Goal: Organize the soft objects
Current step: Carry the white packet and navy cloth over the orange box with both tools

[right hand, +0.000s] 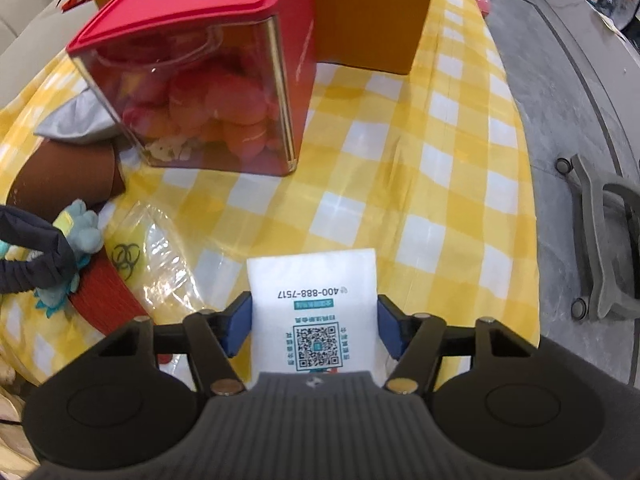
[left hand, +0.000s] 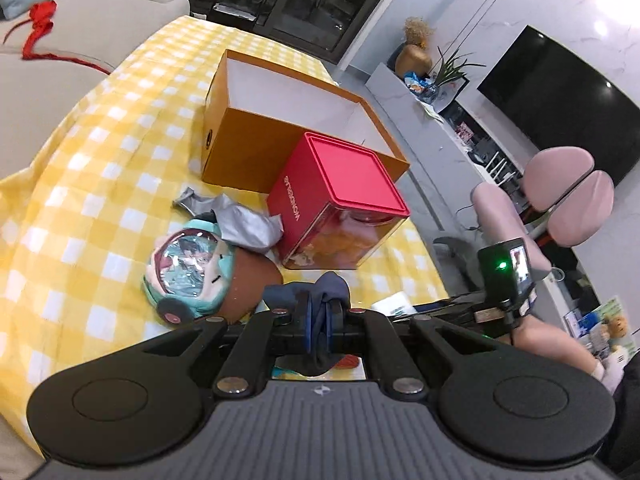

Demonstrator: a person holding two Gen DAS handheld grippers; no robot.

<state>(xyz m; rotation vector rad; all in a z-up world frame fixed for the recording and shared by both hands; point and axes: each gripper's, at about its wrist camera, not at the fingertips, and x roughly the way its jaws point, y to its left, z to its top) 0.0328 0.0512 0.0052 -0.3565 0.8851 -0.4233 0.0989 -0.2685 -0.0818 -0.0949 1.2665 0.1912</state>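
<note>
My left gripper [left hand: 318, 316] is shut on a dark navy cloth [left hand: 320, 292], held above the table's near edge; the cloth also shows in the right wrist view [right hand: 36, 256]. My right gripper [right hand: 314, 320] is open, its blue pads on either side of a white packet with a QR code [right hand: 316, 312] lying on the yellow checked tablecloth [right hand: 440, 168]. An open orange box [left hand: 288, 116] stands at the back. A red-lidded clear box [left hand: 340, 204] holding orange plush stands in front of it. A teal plush doll [left hand: 188, 272] and grey cloth [left hand: 236, 220] lie to the left.
A clear plastic bag [right hand: 160, 256] and a red ridged item [right hand: 104, 300] lie left of the packet. A brown piece [left hand: 252, 284] sits by the doll. A beige sofa [left hand: 80, 32] is behind the table. Pink chairs [left hand: 560, 196] and a TV [left hand: 560, 92] stand right.
</note>
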